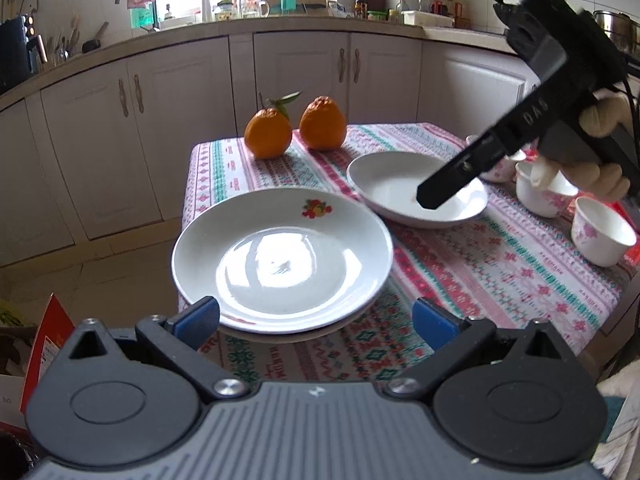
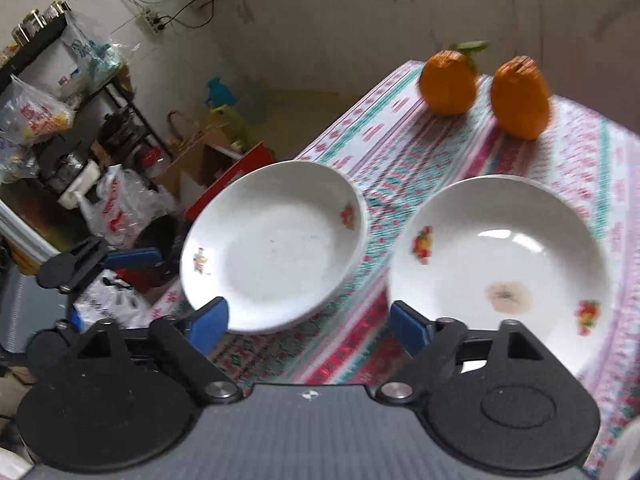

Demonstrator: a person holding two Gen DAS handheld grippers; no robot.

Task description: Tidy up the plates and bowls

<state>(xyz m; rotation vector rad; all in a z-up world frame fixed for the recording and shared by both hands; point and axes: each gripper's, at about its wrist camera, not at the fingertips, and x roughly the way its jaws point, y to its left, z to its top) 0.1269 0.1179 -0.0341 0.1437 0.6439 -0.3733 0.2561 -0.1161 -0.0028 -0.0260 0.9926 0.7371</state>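
Both my tongs — left (image 1: 316,316), right (image 2: 308,322) — stand wide, empty, over two white plates (image 1: 282,260) (image 2: 500,264) on the patterned surface (image 1: 480,264).

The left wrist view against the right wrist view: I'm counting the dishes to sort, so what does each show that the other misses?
Only the left wrist view shows the small floral cups and the right gripper, open, over the far plate. Only the right wrist view shows that plate's brown stain and the cluttered shelf. Both show two plates, two oranges and the patterned tablecloth.
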